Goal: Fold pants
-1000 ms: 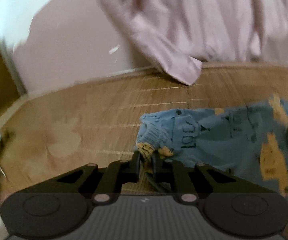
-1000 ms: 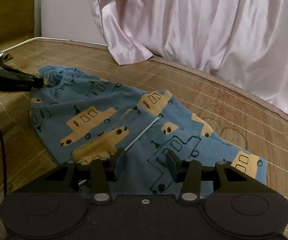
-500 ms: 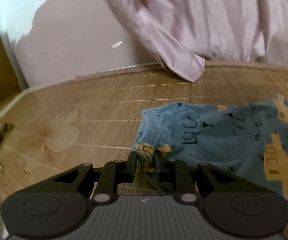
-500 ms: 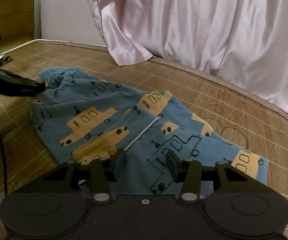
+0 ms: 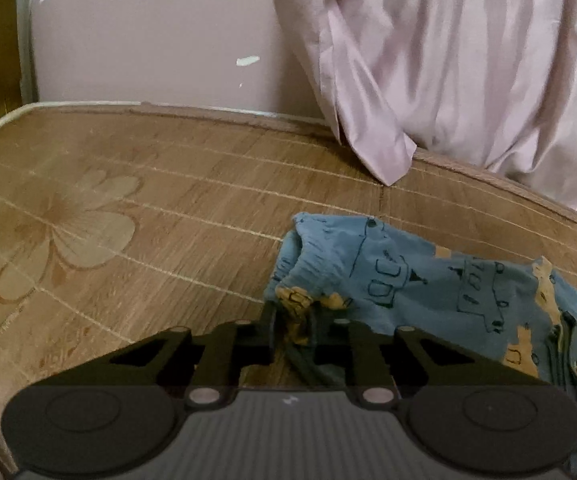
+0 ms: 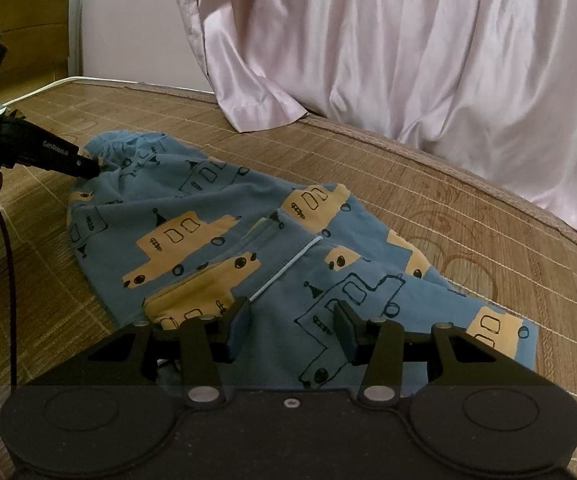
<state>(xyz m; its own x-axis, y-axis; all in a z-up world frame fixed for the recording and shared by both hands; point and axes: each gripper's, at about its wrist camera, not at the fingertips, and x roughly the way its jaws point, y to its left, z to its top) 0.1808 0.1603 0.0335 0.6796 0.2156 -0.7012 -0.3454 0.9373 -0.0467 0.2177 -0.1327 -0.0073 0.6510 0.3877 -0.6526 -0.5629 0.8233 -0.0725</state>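
One left claw [image 5: 292, 320] pinching pants [image 6: 248, 248] waistband; right claw [image 6: 292, 328] agape above.

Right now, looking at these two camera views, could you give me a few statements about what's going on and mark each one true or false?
1. The left gripper is closed on a bunched edge of the pants. True.
2. The right gripper is clamped on the fabric too. False: its jaws stand apart, with the cloth lying between them ungripped.
3. The pants are blue with yellow vehicle shapes printed on them. True.
4. The pants lie on a bare white sheet. False: they lie on a brown woven mat with a flower pattern.
5. A pink curtain hangs behind the mat. True.
6. The pants are already folded into a neat square. False: they lie spread out and rumpled.
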